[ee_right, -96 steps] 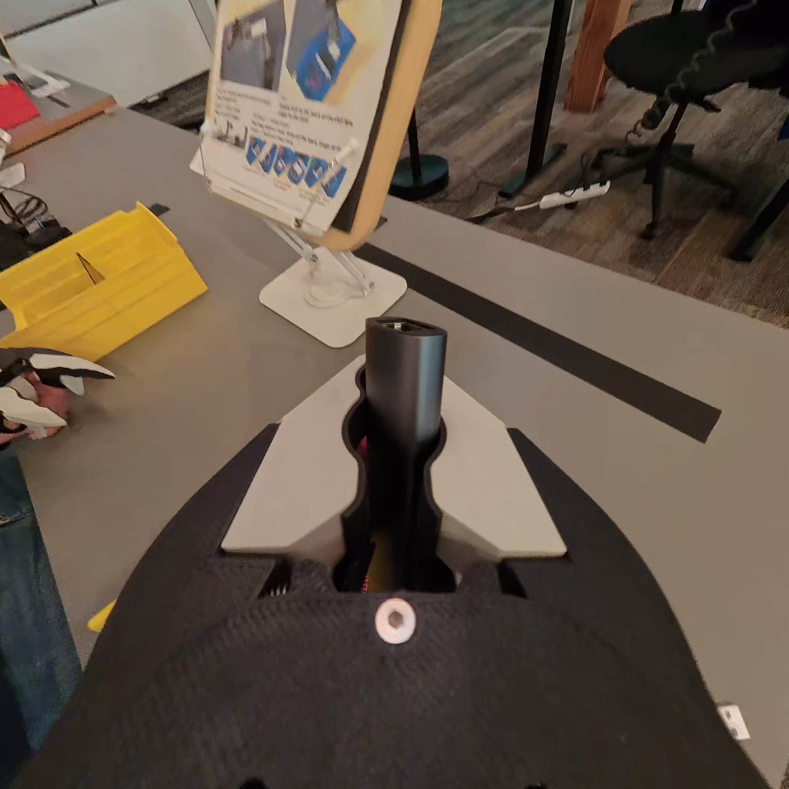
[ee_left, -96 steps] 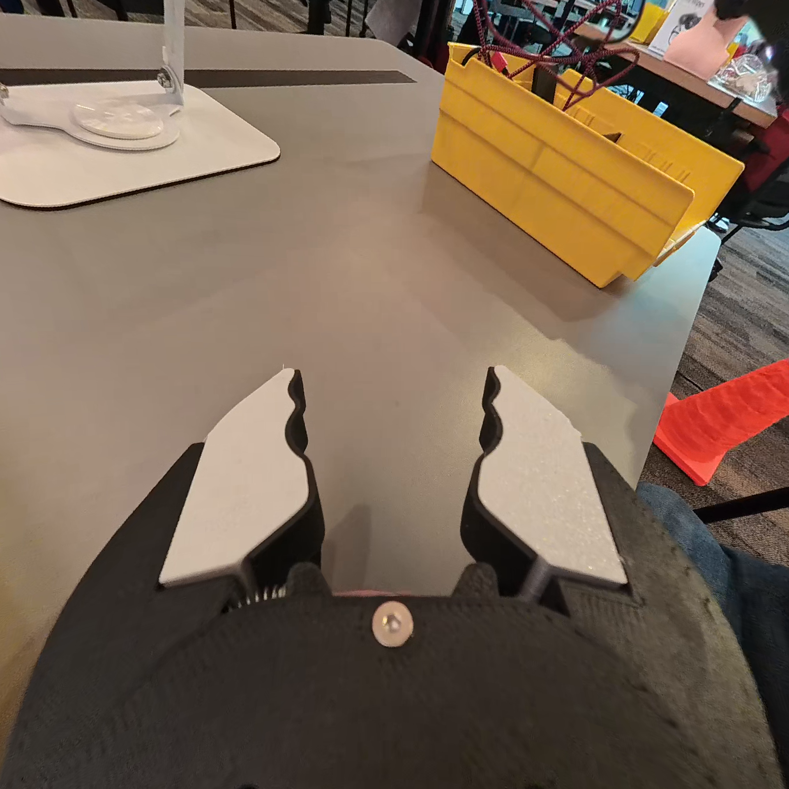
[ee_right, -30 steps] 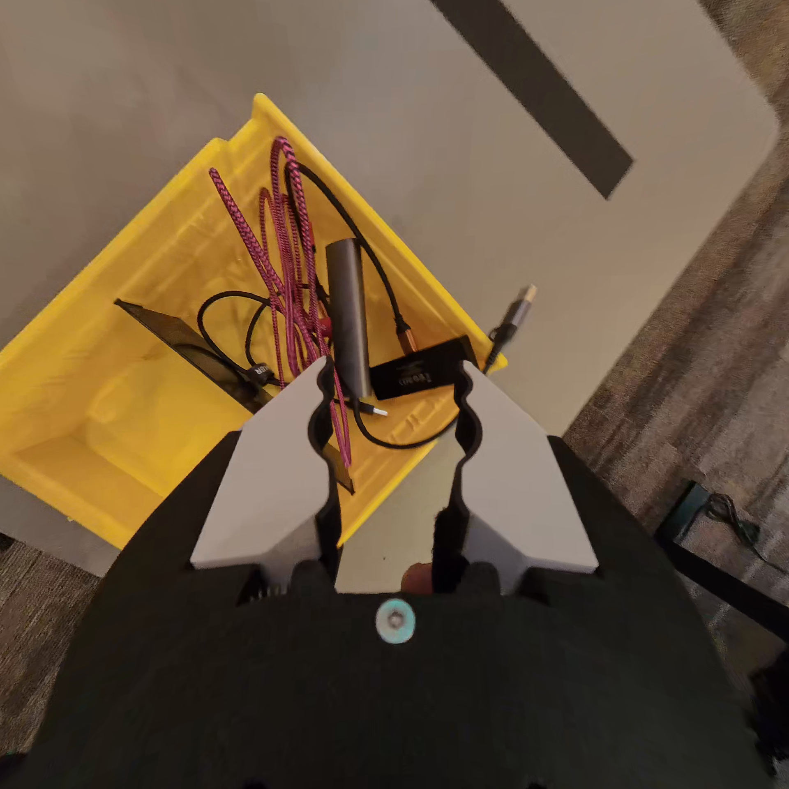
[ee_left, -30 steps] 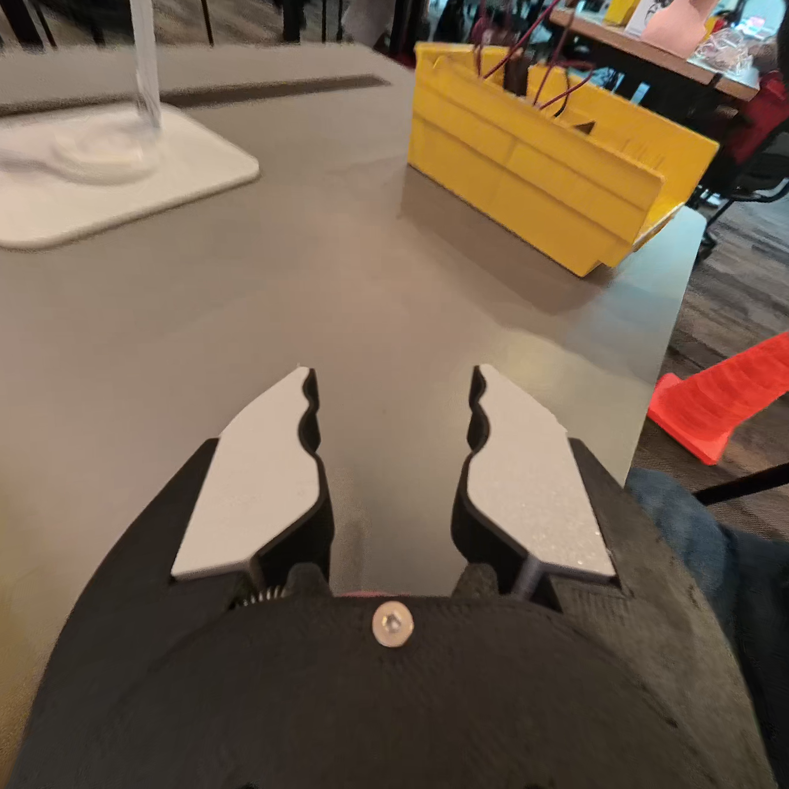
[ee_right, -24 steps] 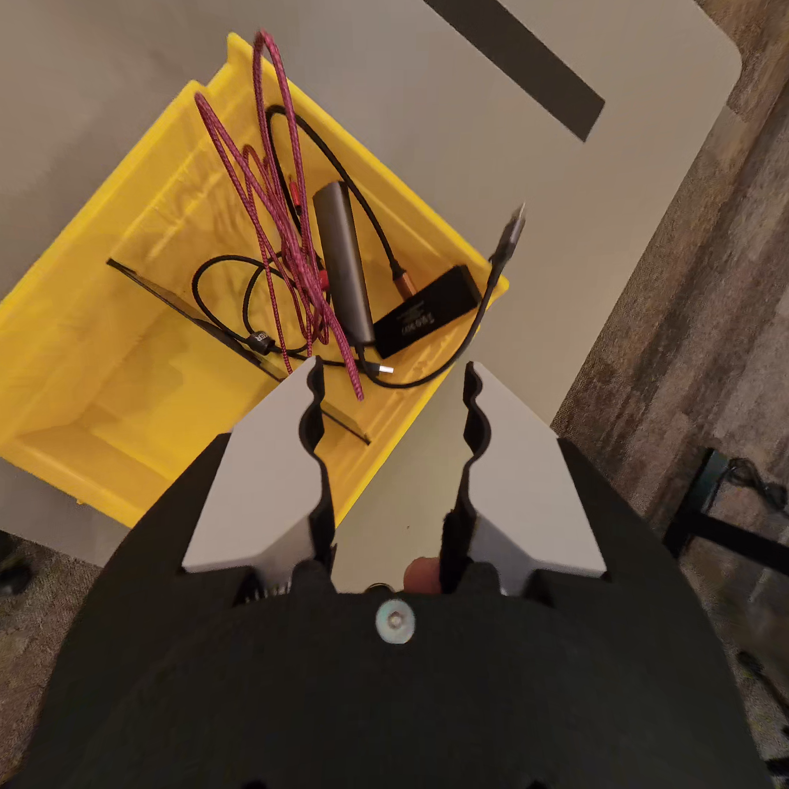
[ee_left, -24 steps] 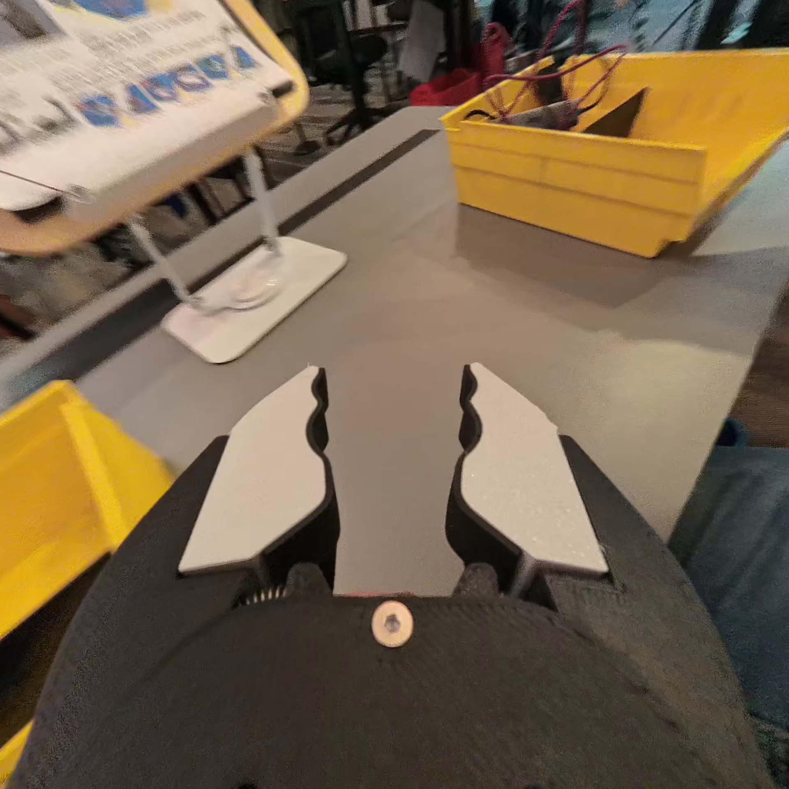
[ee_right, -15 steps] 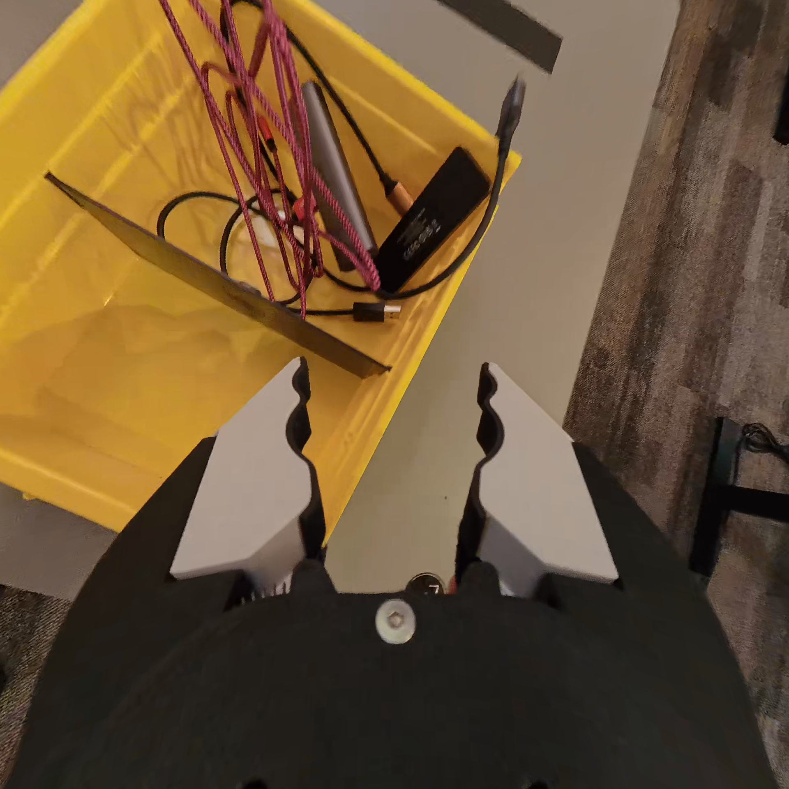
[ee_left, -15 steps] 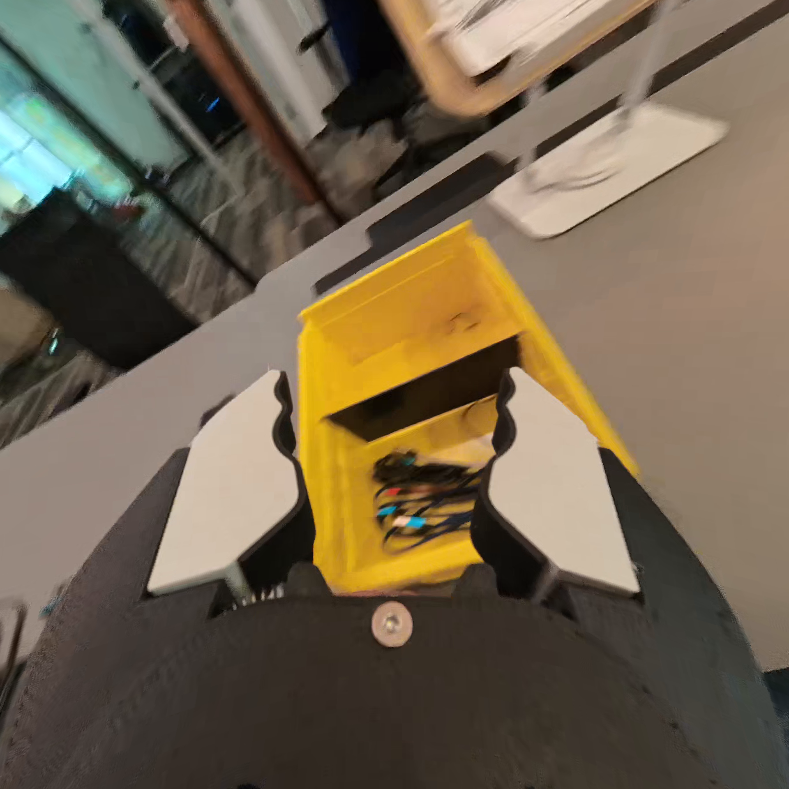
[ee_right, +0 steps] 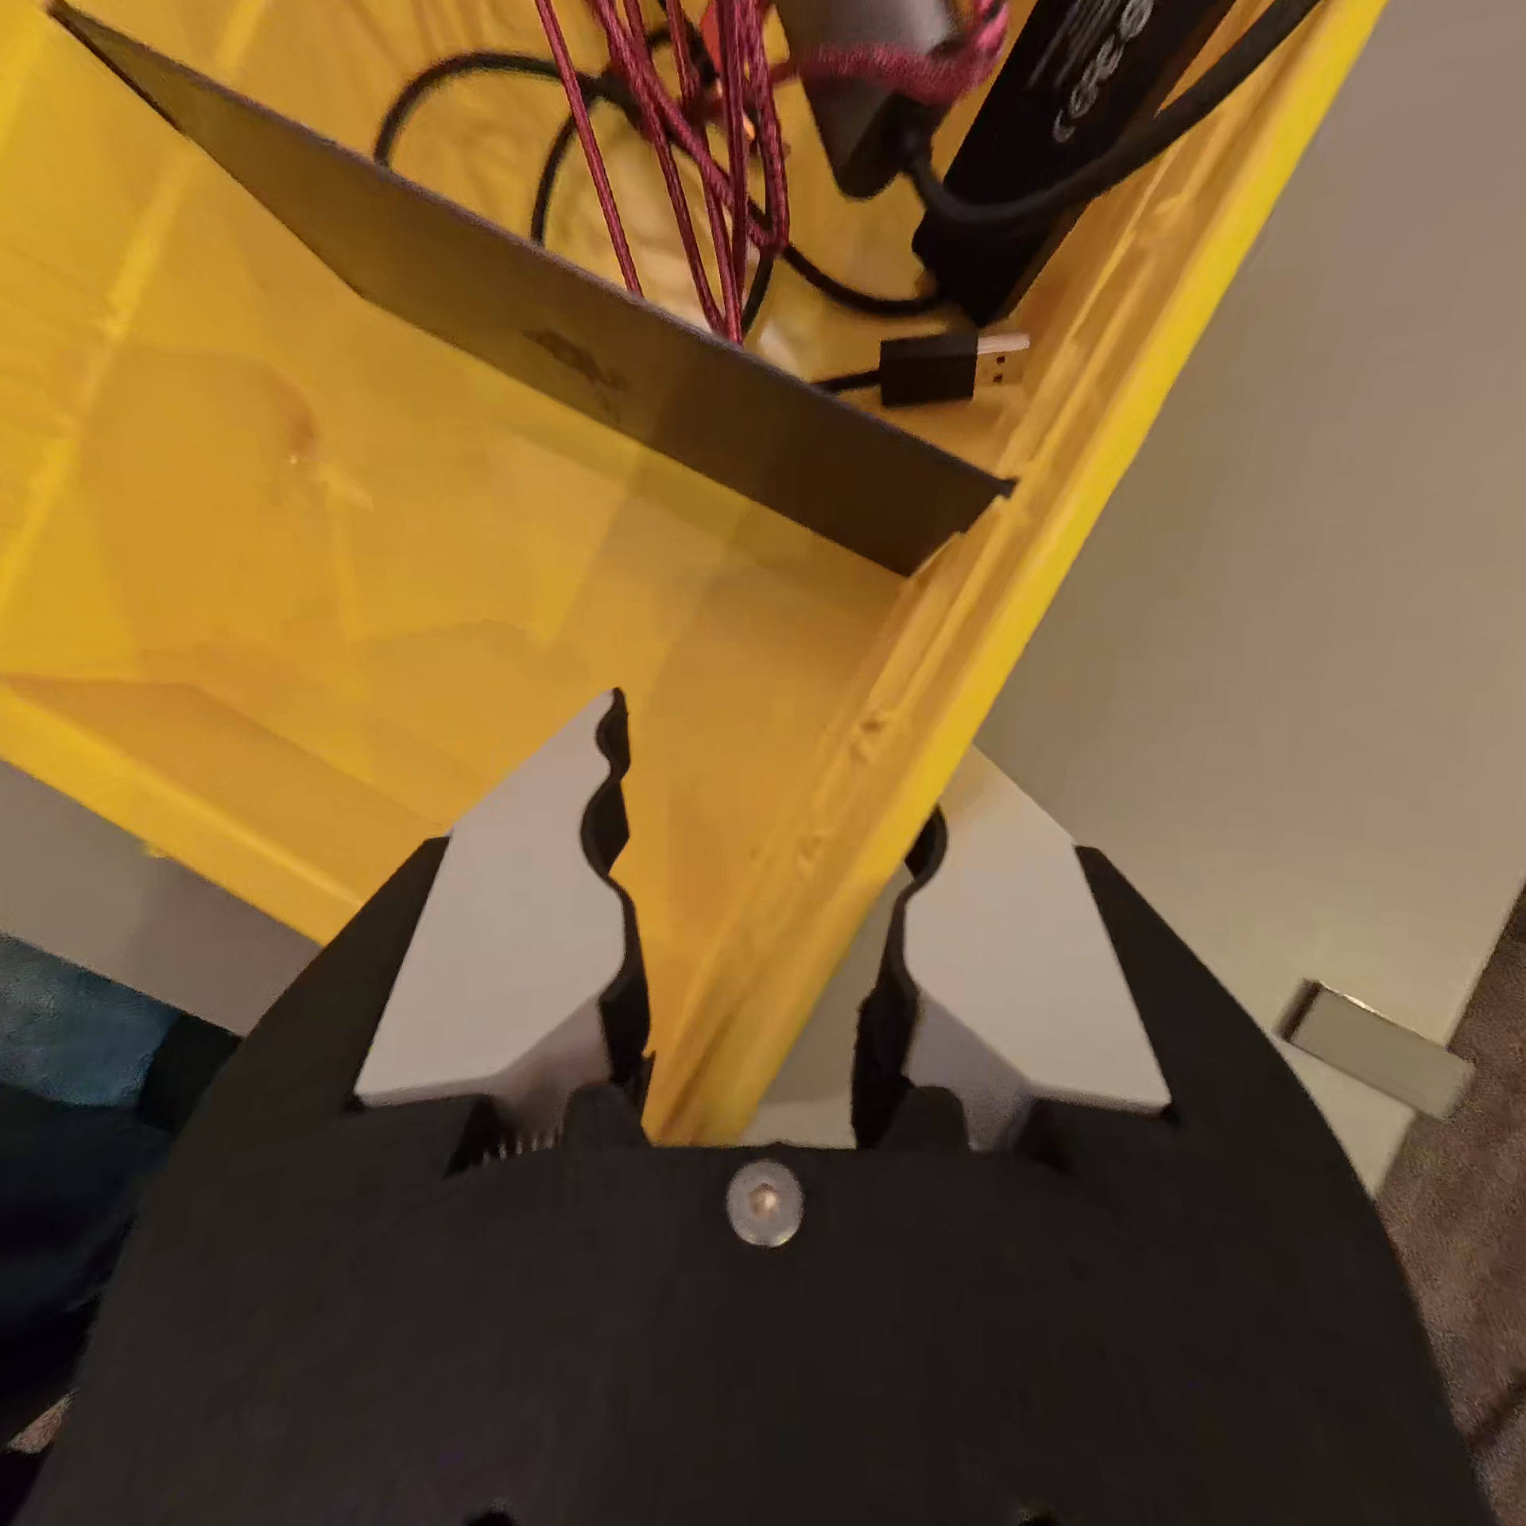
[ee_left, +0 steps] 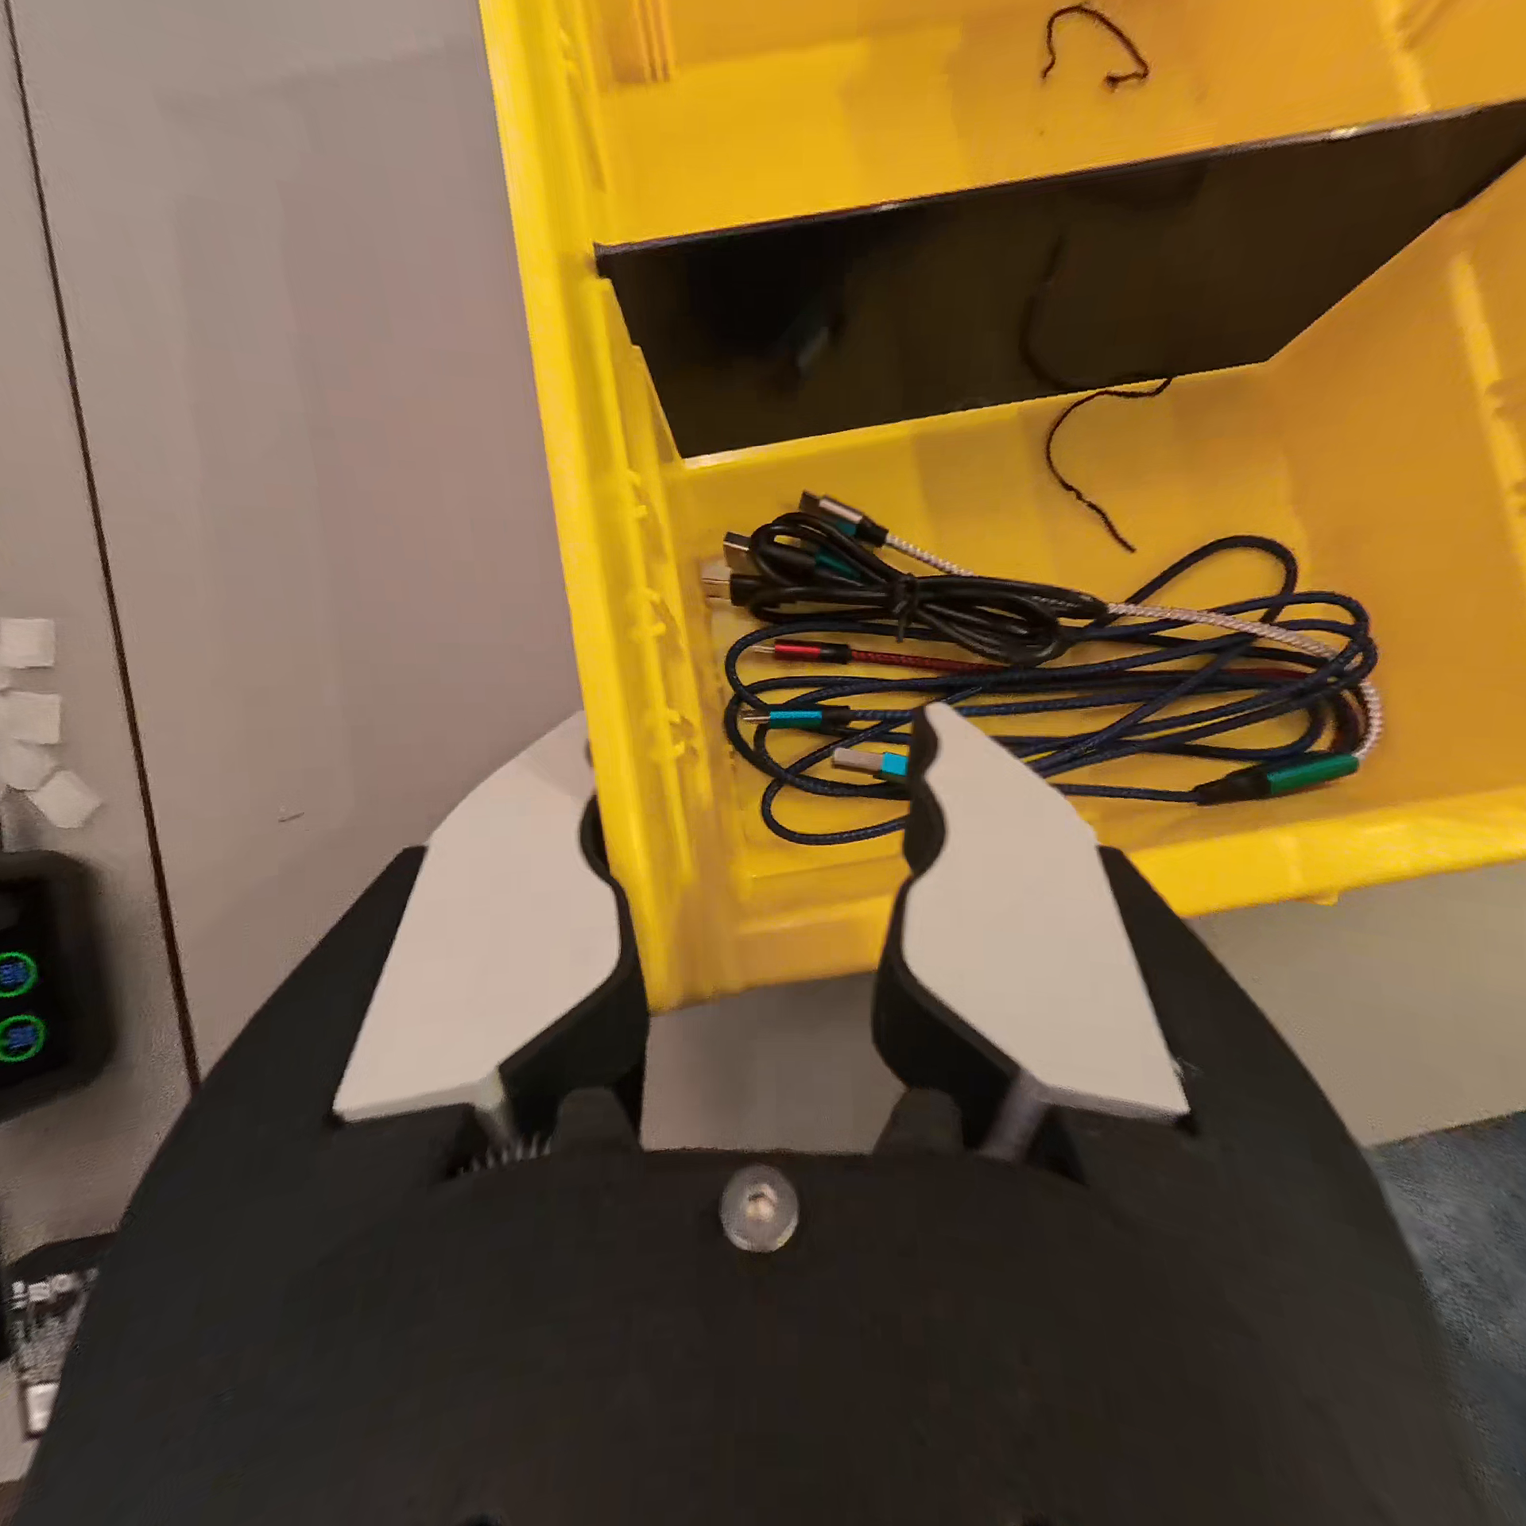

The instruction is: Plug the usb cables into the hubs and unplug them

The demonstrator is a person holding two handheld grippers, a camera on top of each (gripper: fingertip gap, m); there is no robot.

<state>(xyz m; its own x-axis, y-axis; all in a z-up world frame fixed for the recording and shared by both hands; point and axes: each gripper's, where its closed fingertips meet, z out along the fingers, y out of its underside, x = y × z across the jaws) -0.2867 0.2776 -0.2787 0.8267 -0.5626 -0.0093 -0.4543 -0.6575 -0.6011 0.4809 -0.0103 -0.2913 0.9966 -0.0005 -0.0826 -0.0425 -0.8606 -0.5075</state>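
We are at the fetch step: each gripper straddles a wall of a yellow bin, nothing picked up.

Grey table (ee_left: 314, 413) carries both bins; floor and a metal bracket show past its right edge.

Left bin (ee_left: 627, 578): cables (ee_left: 1073, 685) lie bundled in the near compartment. Left gripper (ee_left: 755, 735) jaws apart, empty, one finger inside, one outside.

Right bin (ee_right: 1032, 578): hub (ee_right: 1065, 107) and red cords in the far compartment, behind a black divider (ee_right: 512, 314). Right gripper (ee_right: 780, 768) jaws apart, empty.

Next we judge: shift left gripper right onto a plug and close.
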